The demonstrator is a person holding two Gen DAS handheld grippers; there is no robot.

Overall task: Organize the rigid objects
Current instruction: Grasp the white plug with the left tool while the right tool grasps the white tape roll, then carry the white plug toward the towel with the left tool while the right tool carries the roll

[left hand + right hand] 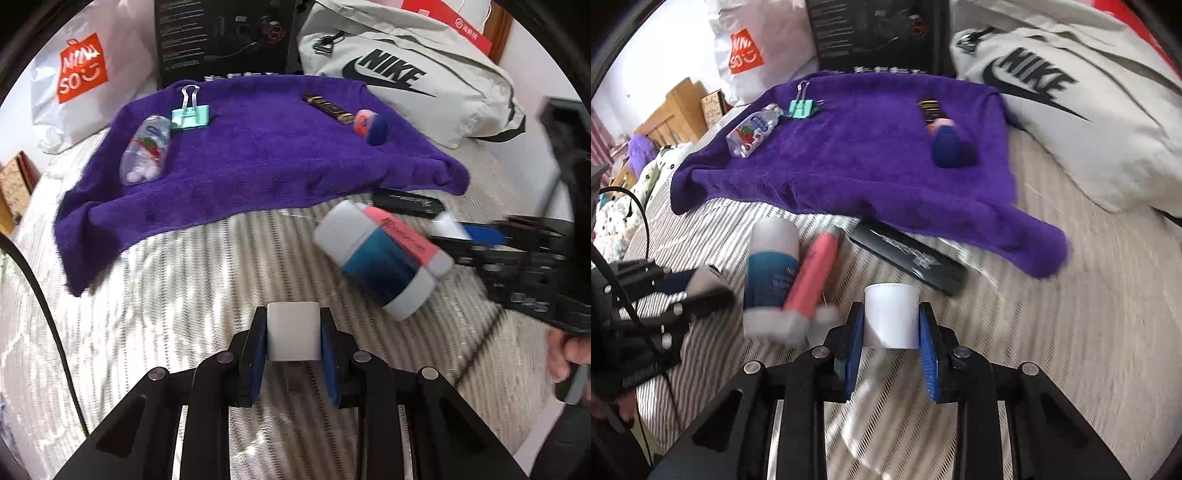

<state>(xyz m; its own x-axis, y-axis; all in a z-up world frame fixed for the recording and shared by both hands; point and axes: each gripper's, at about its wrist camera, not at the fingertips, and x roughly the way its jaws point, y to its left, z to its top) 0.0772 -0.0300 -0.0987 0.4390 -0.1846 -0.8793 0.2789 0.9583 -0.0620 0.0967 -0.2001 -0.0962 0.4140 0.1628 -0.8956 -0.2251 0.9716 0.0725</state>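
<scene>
Here, the left gripper [293, 336] is closed on a small white block [293, 330], clamped between its blue-padded fingers [258, 354] over the striped grey-white bedspread [192, 288]. The right gripper [891, 325] likewise pinches a small white cup-shaped piece [891, 315] between its blue pads.

Left to right on the purple terry towel [258, 147]: a clear plastic bottle with white tablets [146, 151] lies on its side, with a mint-green binder clip [190, 114] just beside its cap end. Well apart, toward the towel's right side, lies a dark brown and gold bar-shaped item [327, 107], and touching its near end is a pink and navy rounded object [369, 125].

In front of the towel, on the bedspread, a white and teal cylindrical container [376, 258] lies tilted, blurred, with a pink tube with white ends [406, 240] lying against it. In the right wrist view both sit just left of the right gripper and near the left gripper's tip. A flat black rectangular box [908, 258] lies partly under the towel's front edge, just beyond the right gripper.

Behind the towel: a white shopping bag with an orange logo [81, 70], a black printed carton [221, 37], and a pale grey sports bag with a black logo [406, 77].
</scene>
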